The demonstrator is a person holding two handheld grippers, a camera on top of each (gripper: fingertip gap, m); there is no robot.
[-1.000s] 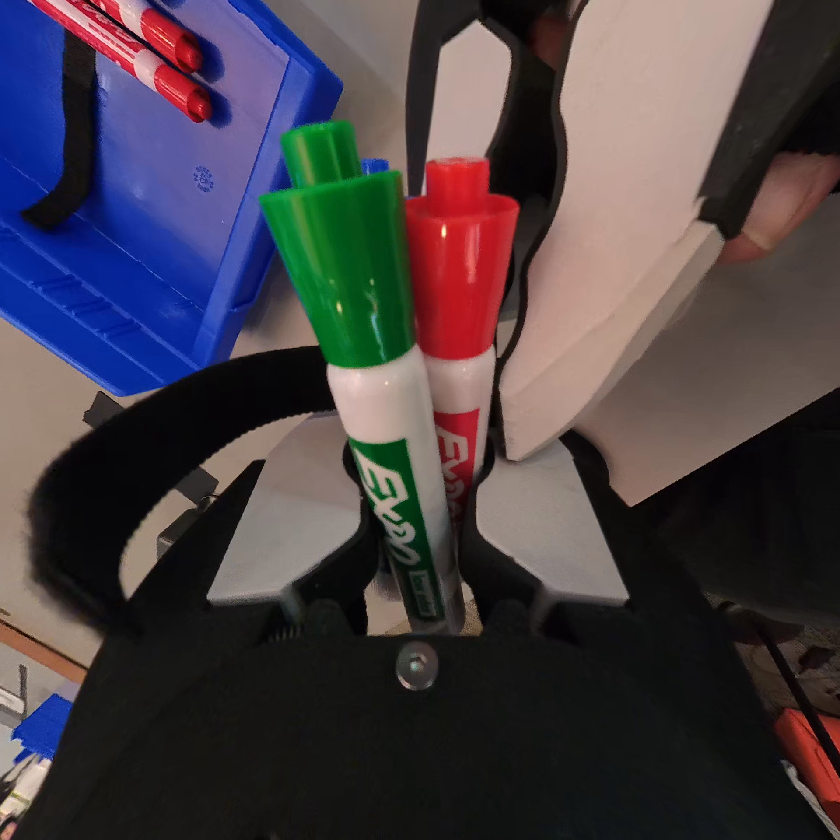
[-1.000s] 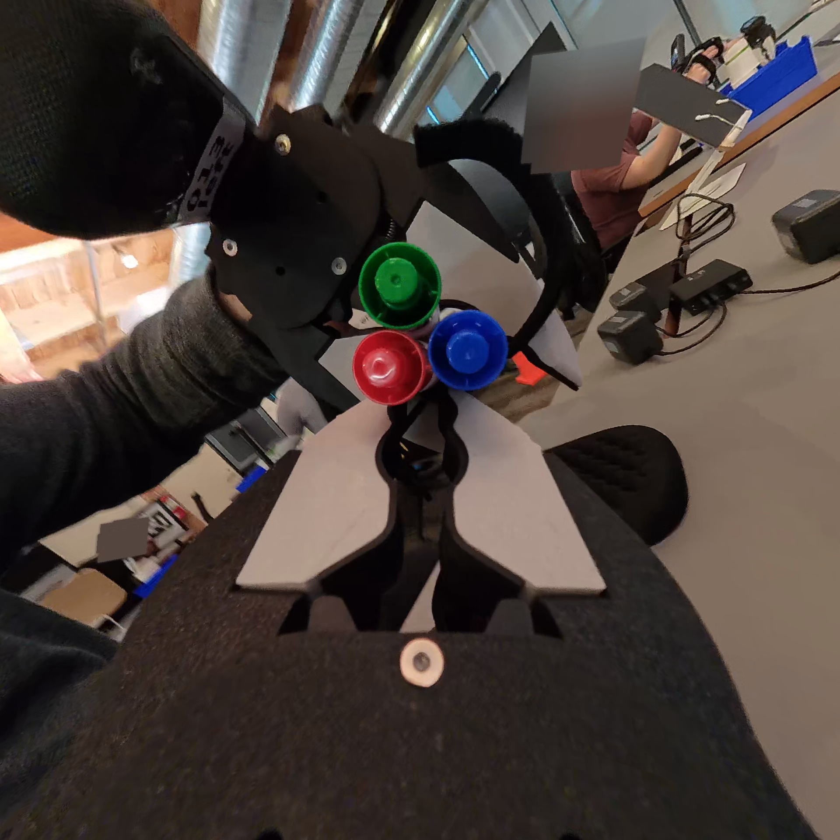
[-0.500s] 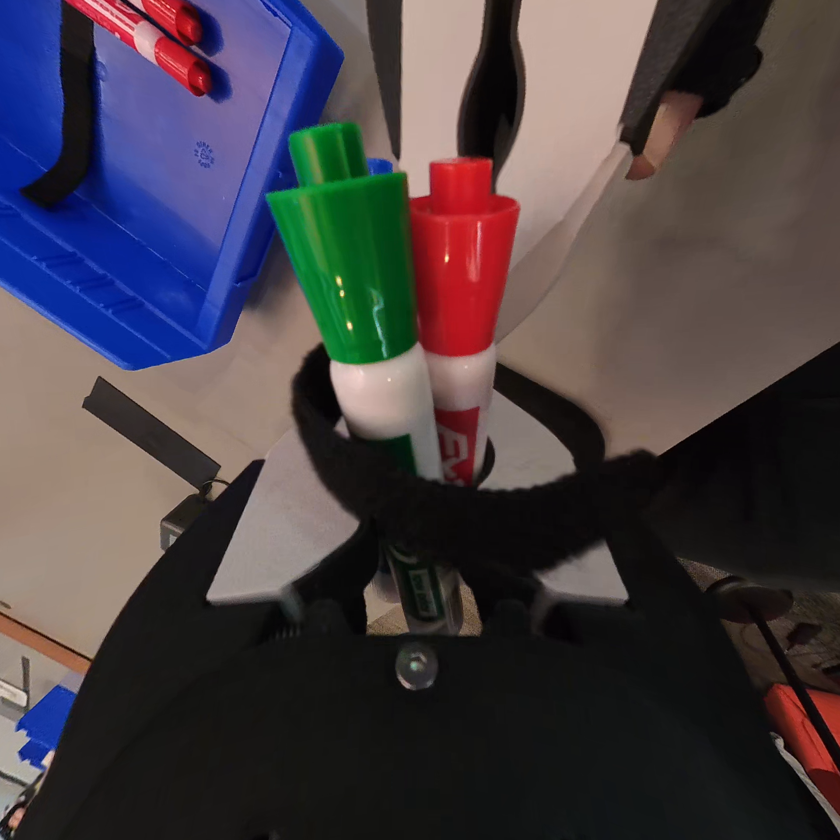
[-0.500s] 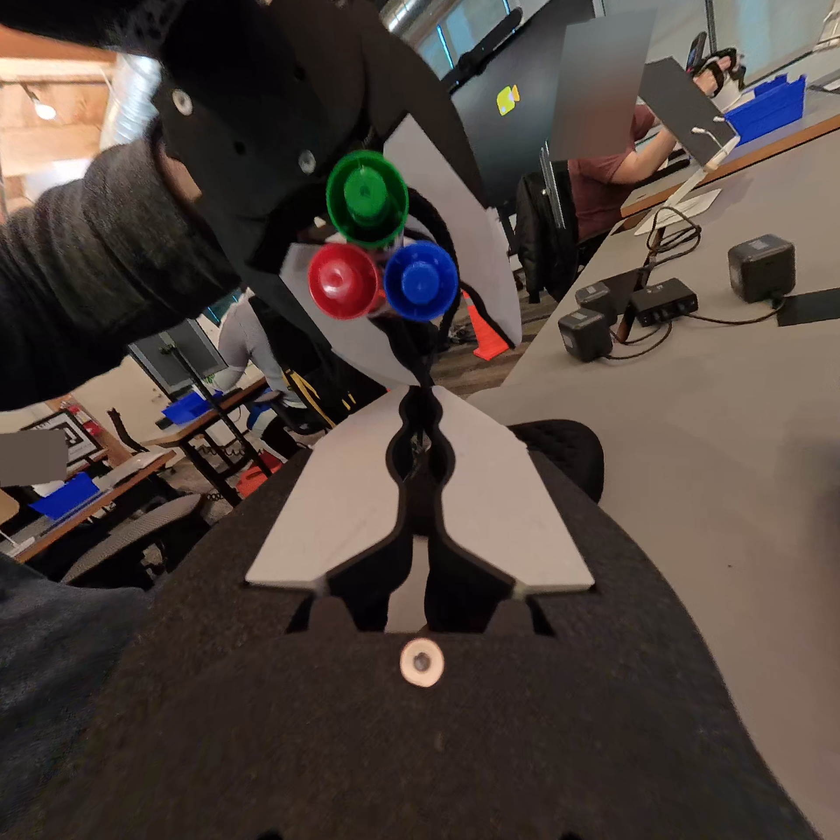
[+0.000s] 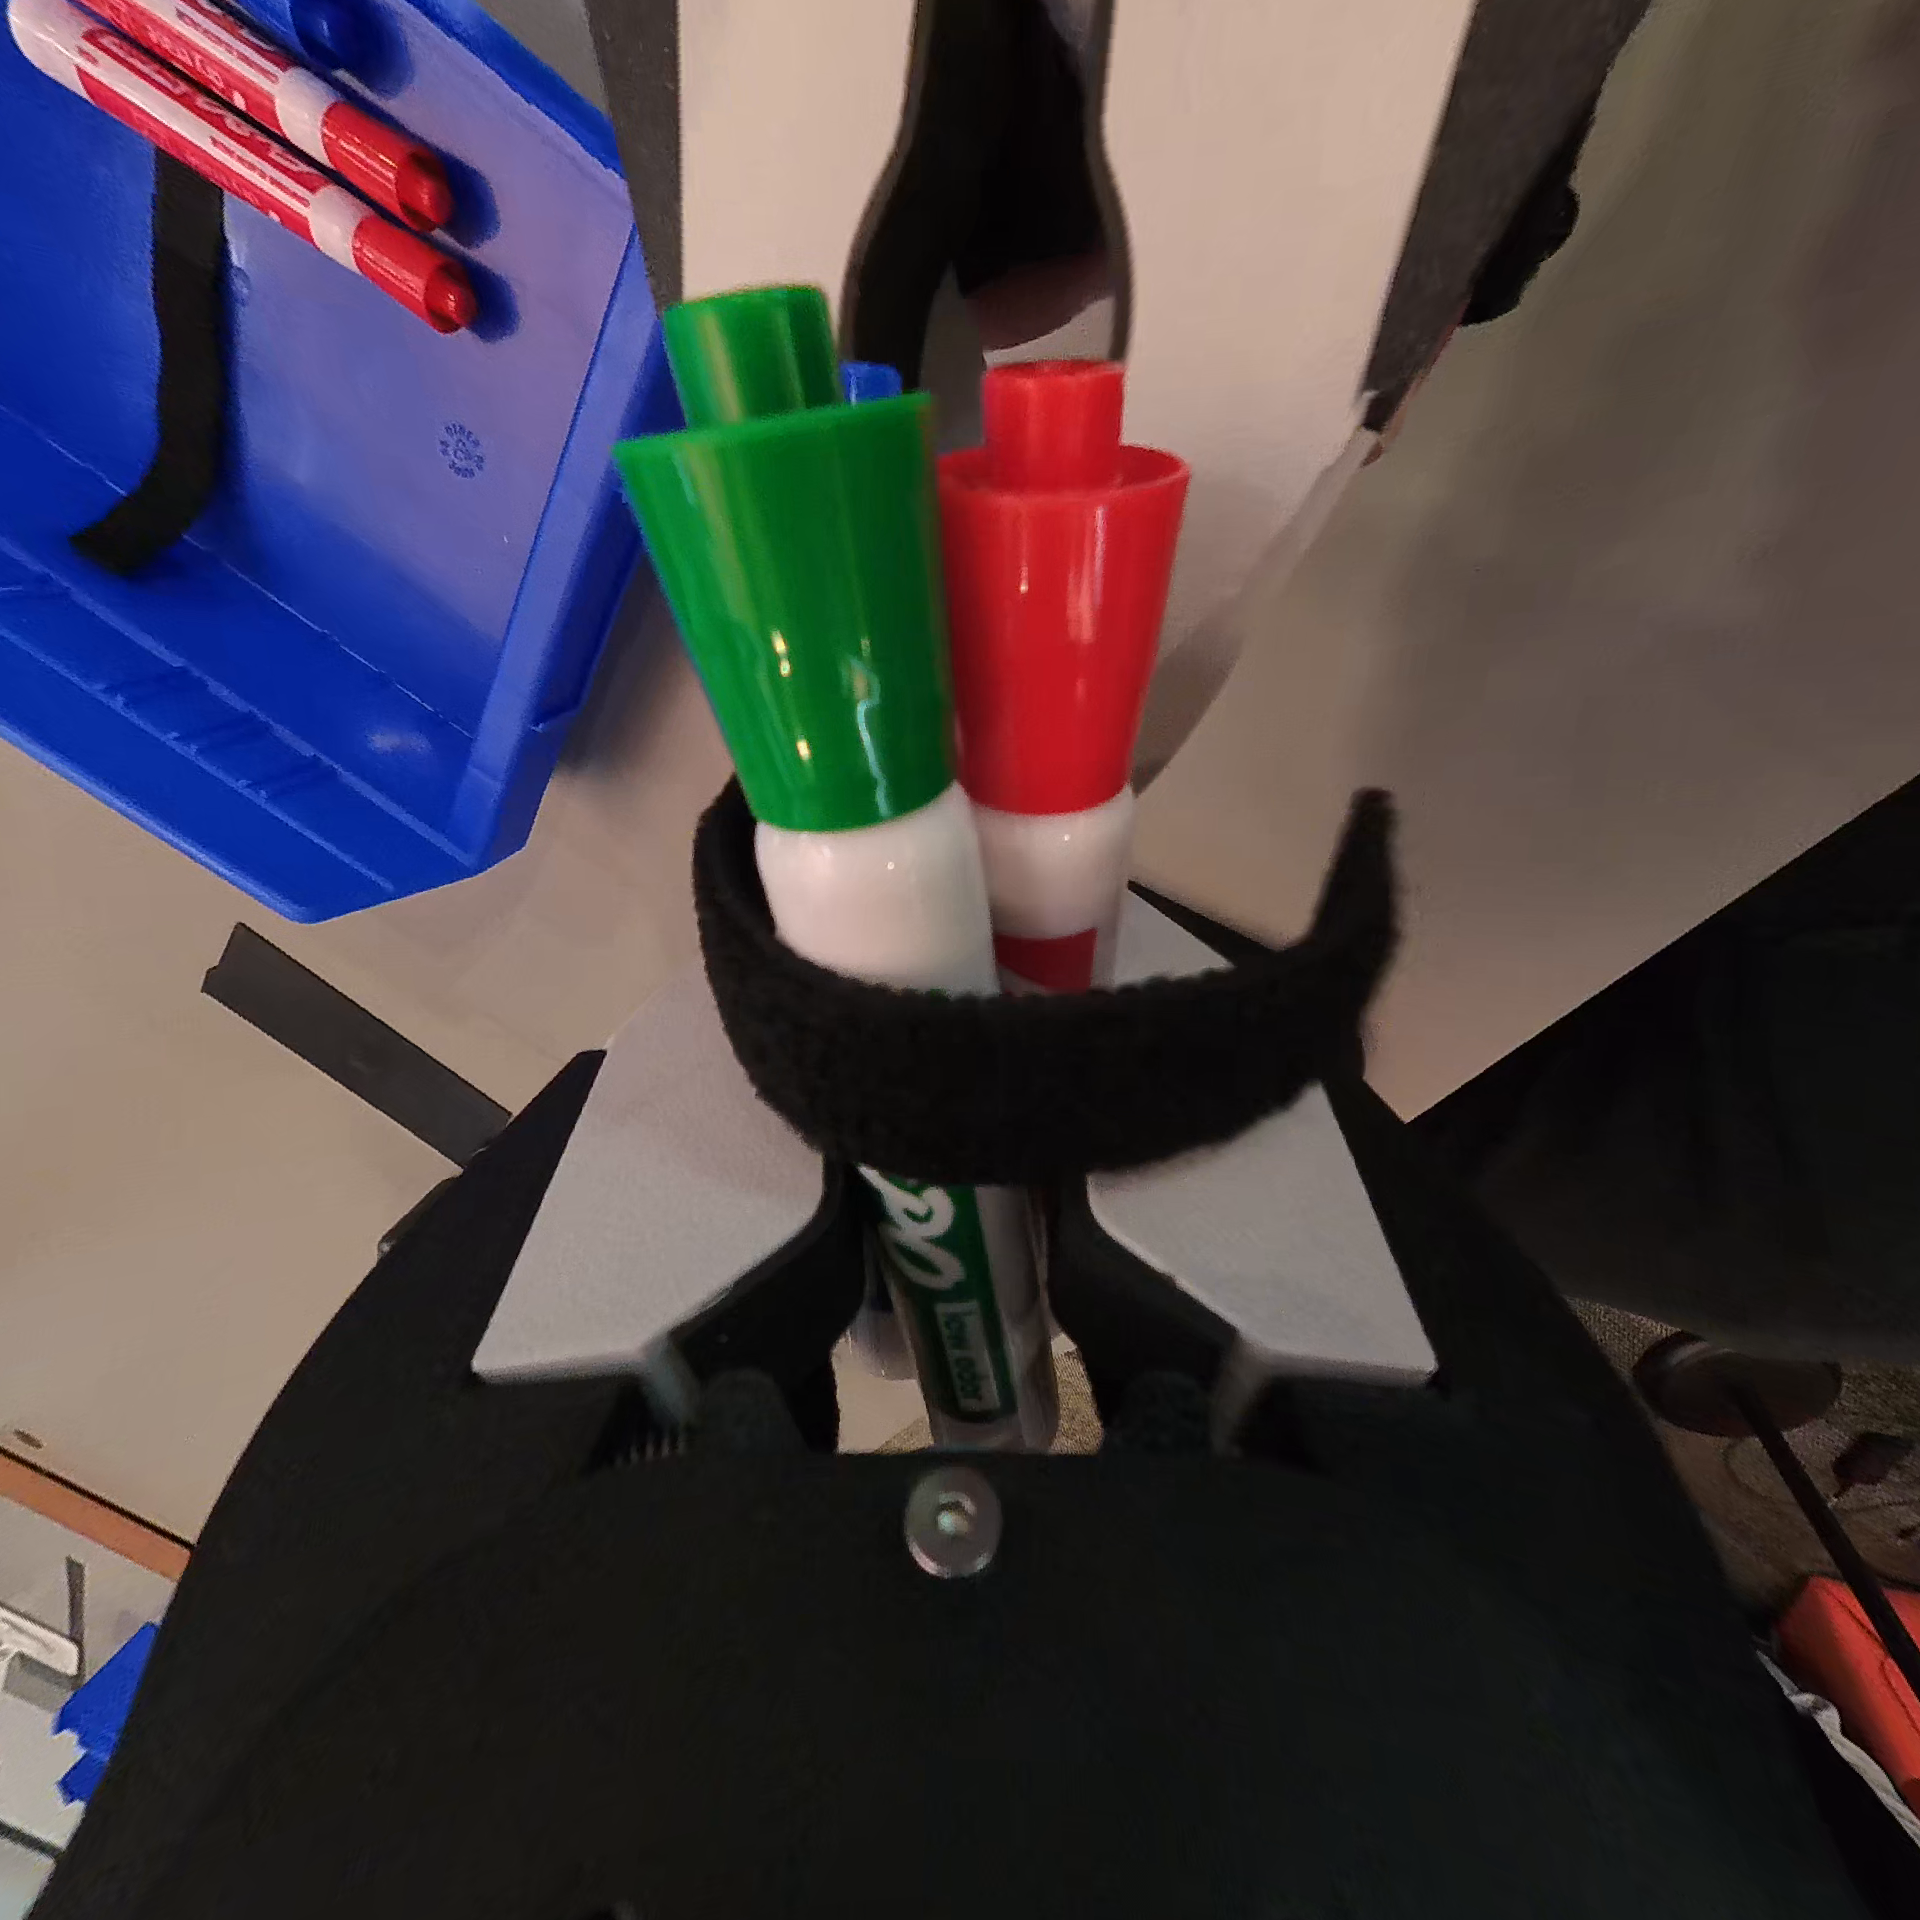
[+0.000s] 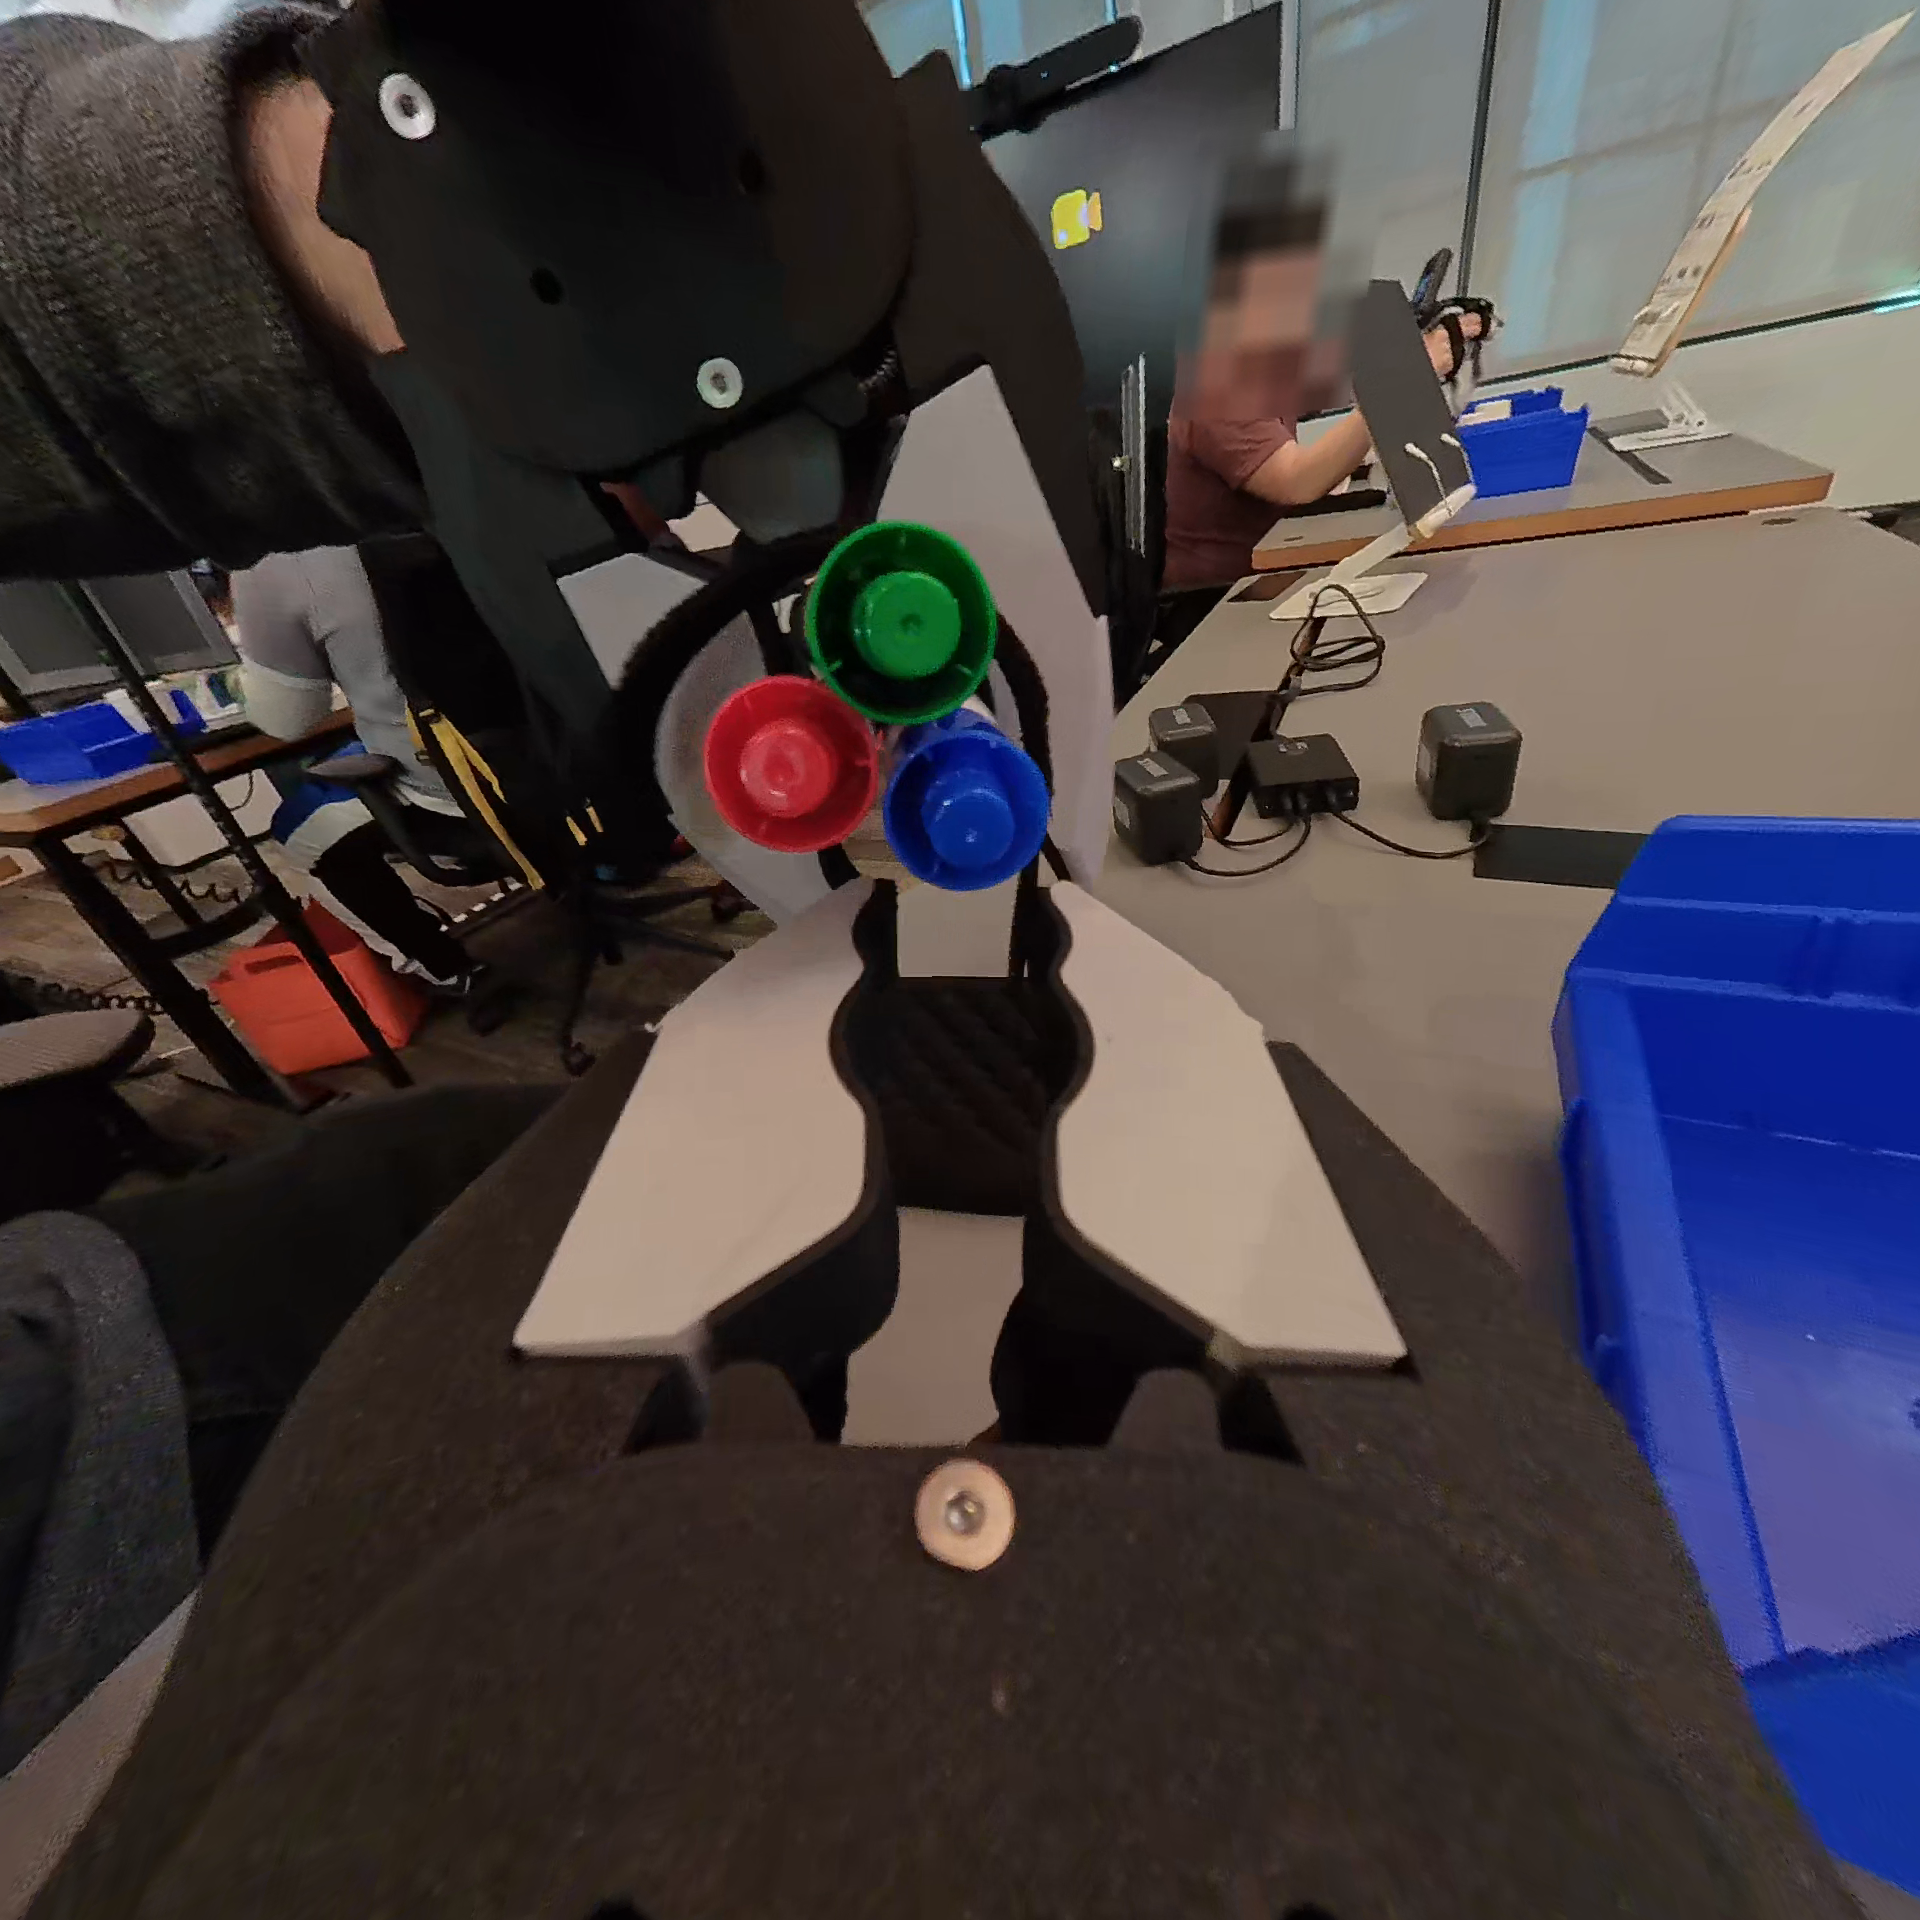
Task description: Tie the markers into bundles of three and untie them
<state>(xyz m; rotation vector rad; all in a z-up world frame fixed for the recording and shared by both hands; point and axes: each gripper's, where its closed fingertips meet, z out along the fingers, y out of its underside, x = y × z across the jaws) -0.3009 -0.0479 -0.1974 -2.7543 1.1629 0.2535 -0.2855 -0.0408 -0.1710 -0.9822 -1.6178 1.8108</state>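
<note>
The left gripper [image 5: 951, 1081] is clamped on three markers, caps pointing up the middle of the left wrist view: the green marker [image 5: 810, 665] in front, the red marker [image 5: 1055, 644] at its right, and only a sliver of the blue marker [image 5: 871, 380] behind them. The black hook-and-loop strap [image 5: 997, 1049] now hugs the barrels just under the caps, its free tail [image 5: 1356, 883] sticking up at the right. Half a second ago that tail ran out to the right; a second ago the strap was a wide slack loop at the left.

In the right wrist view, the right gripper [image 6: 961, 935] has let go: its jaws stand apart with nothing between them, where before they were pressed together. The bundle sits just above its tips, caps end-on: green [image 6: 902, 621] on top, red [image 6: 790, 764] lower left, blue [image 6: 966, 810] lower right. The blue bin [image 6: 1704, 1195] has come in at the right edge.

In the upper left of the left wrist view, that bin [image 5: 436, 644] holds two red markers [image 5: 312, 187] and a spare black strap [image 5: 182, 364].
</note>
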